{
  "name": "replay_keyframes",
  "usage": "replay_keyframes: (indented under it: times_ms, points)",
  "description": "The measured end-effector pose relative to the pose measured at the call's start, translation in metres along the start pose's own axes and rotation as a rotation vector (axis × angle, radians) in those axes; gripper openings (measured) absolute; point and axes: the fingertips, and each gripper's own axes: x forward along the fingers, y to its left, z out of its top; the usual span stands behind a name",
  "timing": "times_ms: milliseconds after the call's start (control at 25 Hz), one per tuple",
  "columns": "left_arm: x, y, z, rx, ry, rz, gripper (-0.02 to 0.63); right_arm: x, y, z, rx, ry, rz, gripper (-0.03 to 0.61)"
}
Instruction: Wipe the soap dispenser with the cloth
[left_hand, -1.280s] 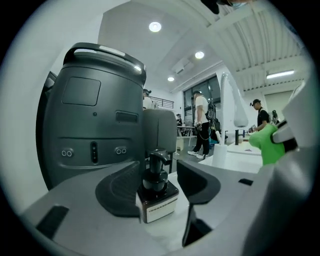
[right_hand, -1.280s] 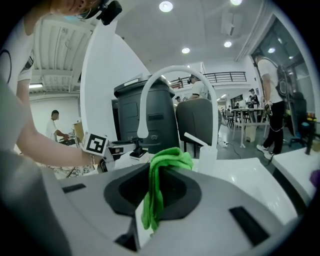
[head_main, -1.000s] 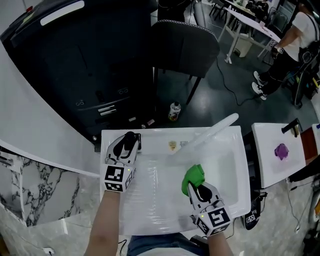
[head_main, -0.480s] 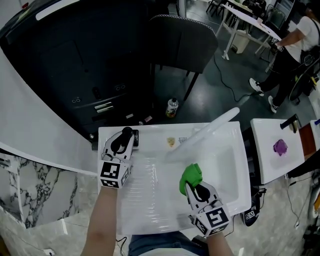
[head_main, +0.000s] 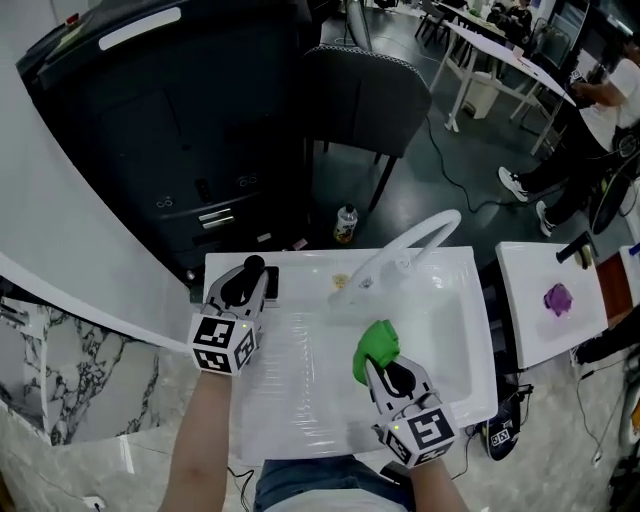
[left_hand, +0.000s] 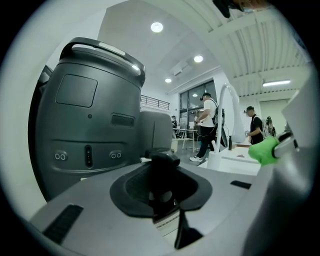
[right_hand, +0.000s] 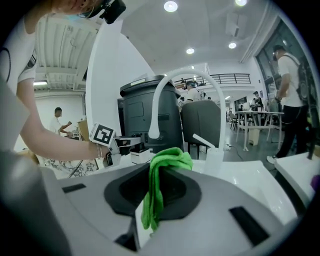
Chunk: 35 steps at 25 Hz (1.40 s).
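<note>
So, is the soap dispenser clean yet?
Not yet. Done: the right claw holds the green cloth. In hand: the left claw has just been closing on the soap dispenser at the sink corner. Left: cloth and dispenser are apart, so all the wiping.

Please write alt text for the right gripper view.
The right gripper is shut on a green cloth, which hangs folded between its jaws. Behind it a white curved tap arches over a white sink.

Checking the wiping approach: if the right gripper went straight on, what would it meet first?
Beyond the green cloth that the right gripper holds, probably the white faucet, near its spout end; depth is unclear.
</note>
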Motion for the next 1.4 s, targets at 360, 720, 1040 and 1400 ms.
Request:
replay_keyframes:
  times_ms: [360,720,1040,1400]
  points:
    - [-0.049,-0.033,0.015,-0.079,0.076,0.065,0.091,-0.033,0.010,0.022,-0.019,-0.083,0.063,0.048]
    - [-0.088,-0.071,0.010,-0.359,0.165,0.127,0.091,-0.063,0.011,0.024,-0.026,-0.136,0.104,0.048]
    - [-0.100,-0.086,0.015,-0.789,0.167,0.099,0.091,-0.062,0.014,0.036,-0.022,-0.168,0.111,0.048]
    - [-0.105,-0.077,-0.005,-1.063,0.222,0.173,0.092,-0.056,0.017,0.052,-0.019,-0.173,0.072,0.048]
